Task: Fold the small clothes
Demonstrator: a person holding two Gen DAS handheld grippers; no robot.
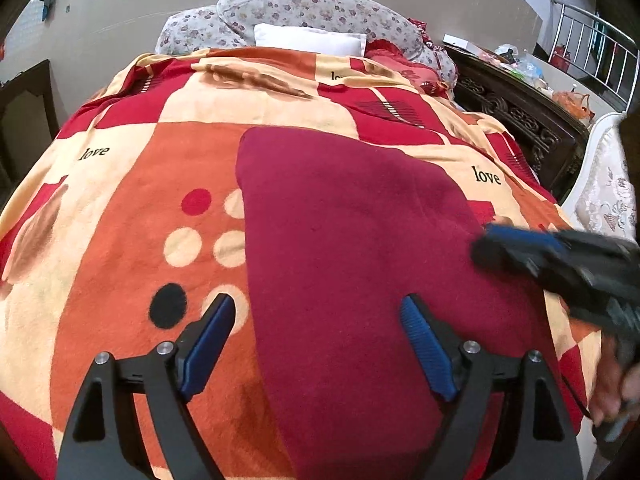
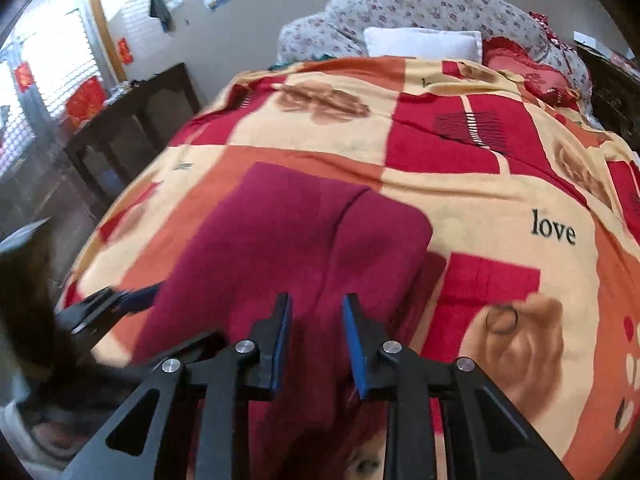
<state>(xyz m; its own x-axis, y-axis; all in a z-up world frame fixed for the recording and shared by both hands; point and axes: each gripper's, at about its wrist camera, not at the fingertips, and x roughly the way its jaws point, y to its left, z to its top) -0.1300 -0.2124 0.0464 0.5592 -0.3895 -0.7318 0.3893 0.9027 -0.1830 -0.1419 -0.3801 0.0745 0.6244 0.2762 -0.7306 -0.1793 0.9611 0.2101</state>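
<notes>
A dark red garment (image 1: 352, 248) lies flat on the patterned bedspread (image 1: 120, 208), folded lengthwise with a fold line in the right wrist view (image 2: 280, 240). My left gripper (image 1: 318, 304) is wide open and empty, hovering over the garment's near left part. My right gripper (image 2: 316, 300) is partly open and empty, above the garment's near end. It shows blurred in the left wrist view (image 1: 496, 246) at the garment's right edge. The left gripper shows at the garment's left edge in the right wrist view (image 2: 120, 300).
Floral pillows (image 1: 312, 12) and a white pillow (image 1: 312, 40) lie at the bed's head. A dark carved cabinet (image 1: 520, 116) stands right of the bed, a dark table (image 2: 132, 120) to its left. The bedspread (image 2: 500, 208) stretches beyond the garment.
</notes>
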